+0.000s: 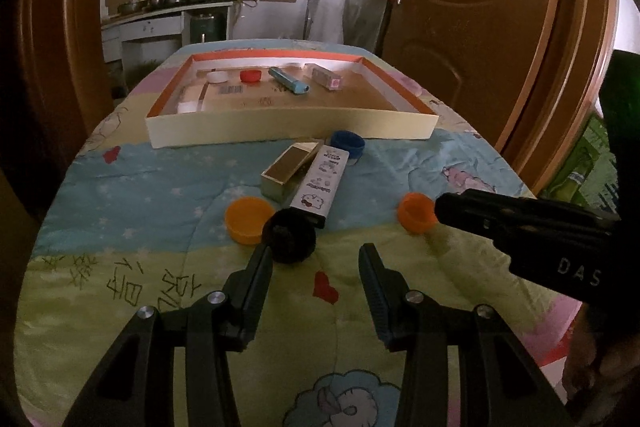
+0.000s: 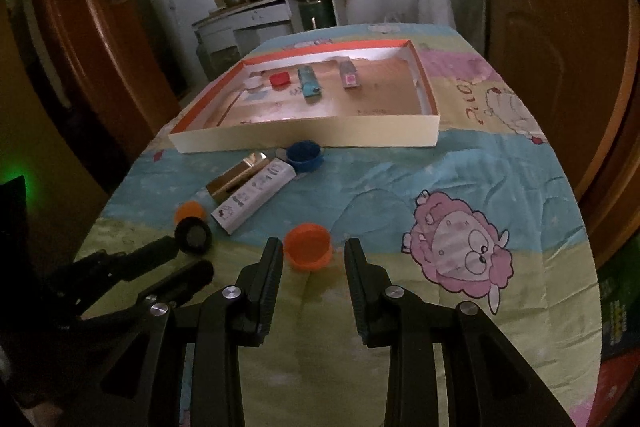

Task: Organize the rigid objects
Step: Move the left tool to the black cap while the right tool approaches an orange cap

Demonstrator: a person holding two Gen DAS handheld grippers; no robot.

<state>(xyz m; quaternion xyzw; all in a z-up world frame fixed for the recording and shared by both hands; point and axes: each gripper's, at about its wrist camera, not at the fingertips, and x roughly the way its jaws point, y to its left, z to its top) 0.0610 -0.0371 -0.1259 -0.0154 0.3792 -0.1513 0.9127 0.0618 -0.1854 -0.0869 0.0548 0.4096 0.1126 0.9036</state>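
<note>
Left to right on the quilt-covered counter (image 1: 168,187): left gripper (image 1: 316,259) has its fingers apart, black cap (image 1: 289,235) just off the left finger. The right gripper (image 2: 312,255), fingers apart too, has the orange cap (image 2: 308,246) between them, ungripped. Risk: closing off-centre could squirt either cap sideways across the soft quilt.

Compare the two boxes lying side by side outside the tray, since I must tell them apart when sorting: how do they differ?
The cartoon box is white with printed characters; the gold box is plain, shiny gold-brown. The cartoon box looks longer, its near end reaching the black cap, while the gold box stops short. Both lie flat and touching on the quilt, in front of the tray.
</note>
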